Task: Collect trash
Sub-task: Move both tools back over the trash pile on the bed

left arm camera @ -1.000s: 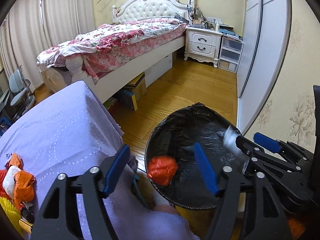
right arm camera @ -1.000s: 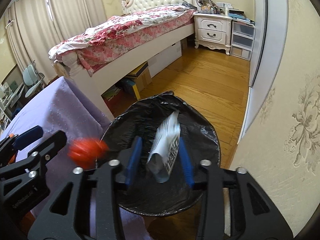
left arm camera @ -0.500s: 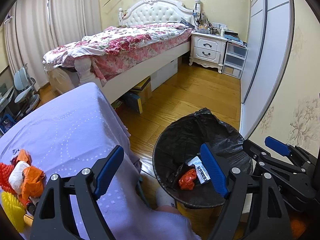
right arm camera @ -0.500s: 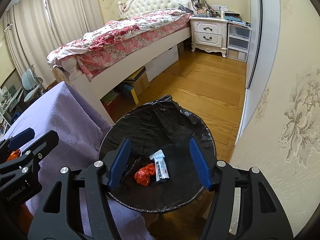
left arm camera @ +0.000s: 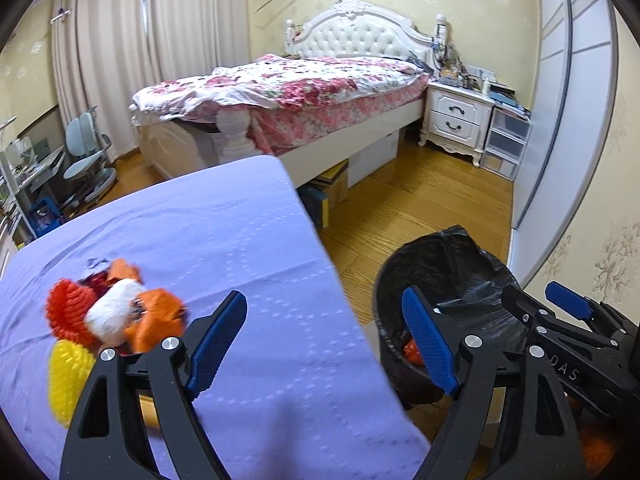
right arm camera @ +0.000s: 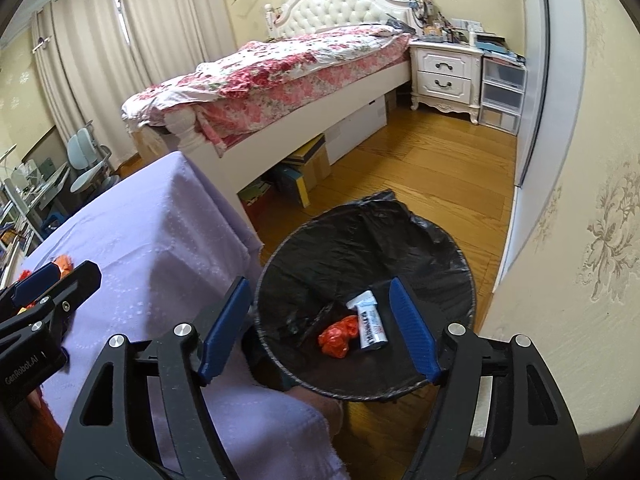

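A bin lined with a black bag point(right arm camera: 440, 248) stands on the floor beside the purple-covered table point(left arm camera: 240, 232). Inside it lie a crumpled orange wrapper point(right arm camera: 338, 338) and a white tube point(right arm camera: 370, 322). My right gripper point(right arm camera: 320, 328) hovers over the bin's near rim, its jaws opening, nothing between them. A pile of orange, white, red and yellow trash point(left arm camera: 104, 320) sits on the table at the left. My left gripper point(left arm camera: 324, 340) is open and empty, above the table's right edge, the pile just left of its left finger. The bin point(left arm camera: 448, 264) shows at its right.
A bed point(left arm camera: 304, 92) with a floral cover stands beyond the table, boxes point(right arm camera: 308, 164) under it. A white nightstand point(right arm camera: 444, 72) and plastic drawers point(right arm camera: 502, 96) are at the back right. A wall point(right arm camera: 580, 200) runs close on the right of the bin. Desk chairs point(left arm camera: 86, 160) stand far left.
The white tube left my right gripper and fell into the bin beside the orange wrapper; its jaws widened. My left gripper swung left from over the bin toward the table's trash pile.
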Tool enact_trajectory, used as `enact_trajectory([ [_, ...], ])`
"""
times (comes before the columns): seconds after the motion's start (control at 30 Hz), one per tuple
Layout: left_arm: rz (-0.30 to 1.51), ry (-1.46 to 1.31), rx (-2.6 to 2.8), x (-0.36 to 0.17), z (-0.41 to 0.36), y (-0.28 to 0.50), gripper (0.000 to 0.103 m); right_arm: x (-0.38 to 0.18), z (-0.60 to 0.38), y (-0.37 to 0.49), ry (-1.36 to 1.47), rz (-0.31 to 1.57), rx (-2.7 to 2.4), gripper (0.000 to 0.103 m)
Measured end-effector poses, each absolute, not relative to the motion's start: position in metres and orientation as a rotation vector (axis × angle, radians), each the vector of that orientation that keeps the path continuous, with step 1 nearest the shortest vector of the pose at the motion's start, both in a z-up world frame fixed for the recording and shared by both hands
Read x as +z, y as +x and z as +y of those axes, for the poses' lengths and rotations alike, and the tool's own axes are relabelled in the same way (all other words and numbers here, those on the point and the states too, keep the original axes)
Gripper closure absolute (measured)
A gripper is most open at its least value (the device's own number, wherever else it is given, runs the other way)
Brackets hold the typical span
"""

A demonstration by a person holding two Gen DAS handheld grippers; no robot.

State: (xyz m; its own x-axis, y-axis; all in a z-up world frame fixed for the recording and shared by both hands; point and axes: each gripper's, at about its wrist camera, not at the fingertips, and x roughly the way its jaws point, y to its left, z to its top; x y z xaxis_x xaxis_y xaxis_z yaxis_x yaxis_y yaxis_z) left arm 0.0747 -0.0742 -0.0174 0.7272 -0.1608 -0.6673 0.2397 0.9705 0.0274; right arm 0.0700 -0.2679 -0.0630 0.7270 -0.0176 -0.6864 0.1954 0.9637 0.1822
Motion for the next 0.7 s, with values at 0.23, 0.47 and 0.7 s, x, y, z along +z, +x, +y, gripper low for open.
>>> enact_trajectory([
  [0.23, 0.705, 0.068, -0.119, -0.007, -0.019, 0.060, 0.023, -0.051, -0.225, 0.068, 0.210, 0.745, -0.036, 0.032],
  [0.47, 0.687, 0.061, 0.029, -0.011, 0.039, 0.045, 0.019, -0.048, -0.181, 0.065, 0.163, 0.761, 0.052, 0.032],
  [0.7, 0.724, 0.062, 0.127, -0.030, 0.080, 0.050, 0.016, -0.052, -0.141, 0.066, 0.117, 0.793, 0.129, 0.032],
])
